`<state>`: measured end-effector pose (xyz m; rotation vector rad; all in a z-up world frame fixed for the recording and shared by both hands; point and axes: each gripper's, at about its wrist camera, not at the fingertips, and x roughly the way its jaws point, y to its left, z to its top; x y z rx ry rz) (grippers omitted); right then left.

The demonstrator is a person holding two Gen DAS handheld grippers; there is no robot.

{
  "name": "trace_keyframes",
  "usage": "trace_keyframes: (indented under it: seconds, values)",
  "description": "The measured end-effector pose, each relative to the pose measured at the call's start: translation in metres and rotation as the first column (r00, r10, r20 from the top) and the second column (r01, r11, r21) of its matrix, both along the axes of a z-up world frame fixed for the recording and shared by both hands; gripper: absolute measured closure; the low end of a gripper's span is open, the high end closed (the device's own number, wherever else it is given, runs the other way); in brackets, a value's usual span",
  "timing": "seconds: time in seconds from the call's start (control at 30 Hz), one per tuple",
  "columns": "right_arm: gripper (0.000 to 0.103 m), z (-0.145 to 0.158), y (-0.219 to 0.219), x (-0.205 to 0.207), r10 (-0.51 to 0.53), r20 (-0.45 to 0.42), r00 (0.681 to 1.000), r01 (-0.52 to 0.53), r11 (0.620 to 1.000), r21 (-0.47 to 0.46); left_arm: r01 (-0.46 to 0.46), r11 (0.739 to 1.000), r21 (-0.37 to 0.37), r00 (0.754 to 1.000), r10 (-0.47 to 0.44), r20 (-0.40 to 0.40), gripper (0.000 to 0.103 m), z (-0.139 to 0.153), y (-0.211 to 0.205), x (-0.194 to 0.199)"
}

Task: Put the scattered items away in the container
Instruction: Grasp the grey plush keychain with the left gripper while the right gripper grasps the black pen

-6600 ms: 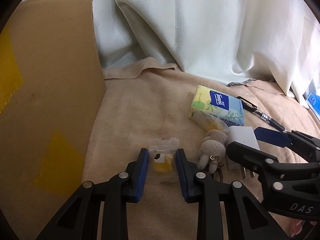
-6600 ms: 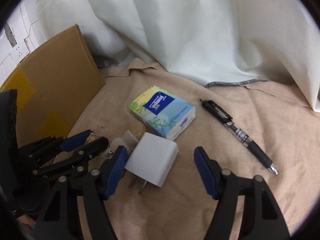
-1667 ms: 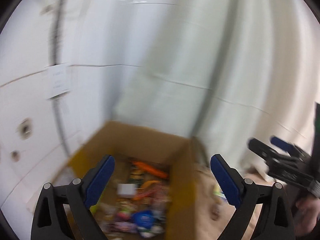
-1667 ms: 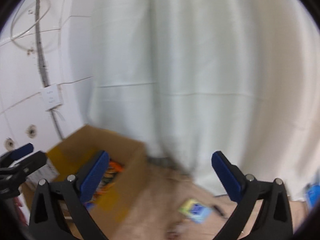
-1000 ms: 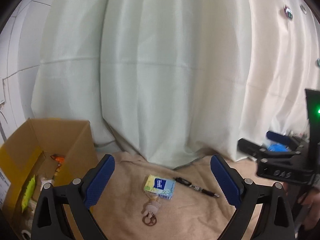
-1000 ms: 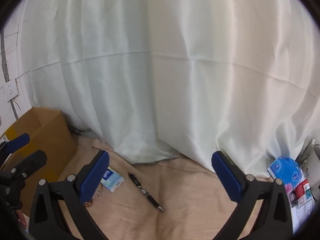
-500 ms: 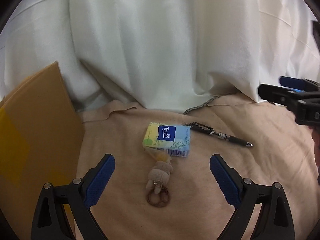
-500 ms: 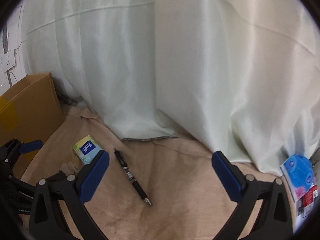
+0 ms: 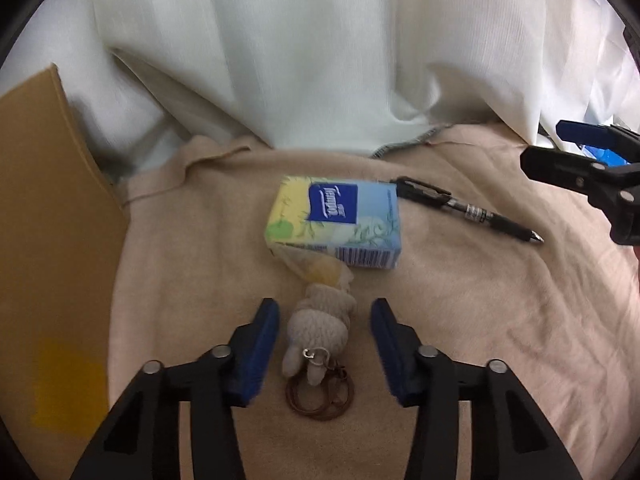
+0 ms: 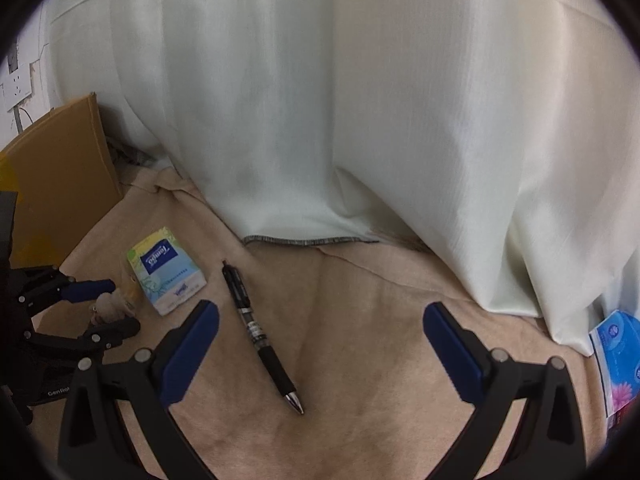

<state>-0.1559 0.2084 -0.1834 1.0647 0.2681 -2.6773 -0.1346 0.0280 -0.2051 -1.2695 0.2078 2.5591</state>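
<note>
The left gripper (image 9: 324,344) is open, its blue pads on each side of a fuzzy keychain toy (image 9: 320,330), not squeezing it. A tissue pack (image 9: 336,220) lies at 12 o'clock from the toy. The black pen (image 10: 260,332) lies between the wide-open fingers of the empty right gripper (image 10: 320,352). The cardboard box (image 9: 44,240) stands at 9 o'clock.

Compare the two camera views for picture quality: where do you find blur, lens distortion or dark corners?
Left wrist view: slight motion blur softens the tissue pack and plush keyring; fisheye bends the cardboard box wall; corners black. Right wrist view: sharper on the pen; curtain folds bow outward; corners dark, light soft, no glare.
</note>
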Motion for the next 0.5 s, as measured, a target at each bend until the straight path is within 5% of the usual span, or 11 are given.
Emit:
trace_keyframes:
  seconds: [0.1, 0.5]
  values:
    - [0.0, -0.004, 0.0, -0.003, 0.002, 0.015, 1.0, -0.002, 1.0, 0.002, -0.01, 0.999, 0.031, 1.0, 0.009, 0.014, 0.07, 0.001, -0.005, -0.001]
    - [0.006, -0.029, -0.015, -0.007, 0.089, 0.077, 0.993, -0.09, 0.996, 0.011, -0.009, 0.999, 0.051, 1.0, 0.009, -0.004, 0.072, 0.01, -0.01, 0.004]
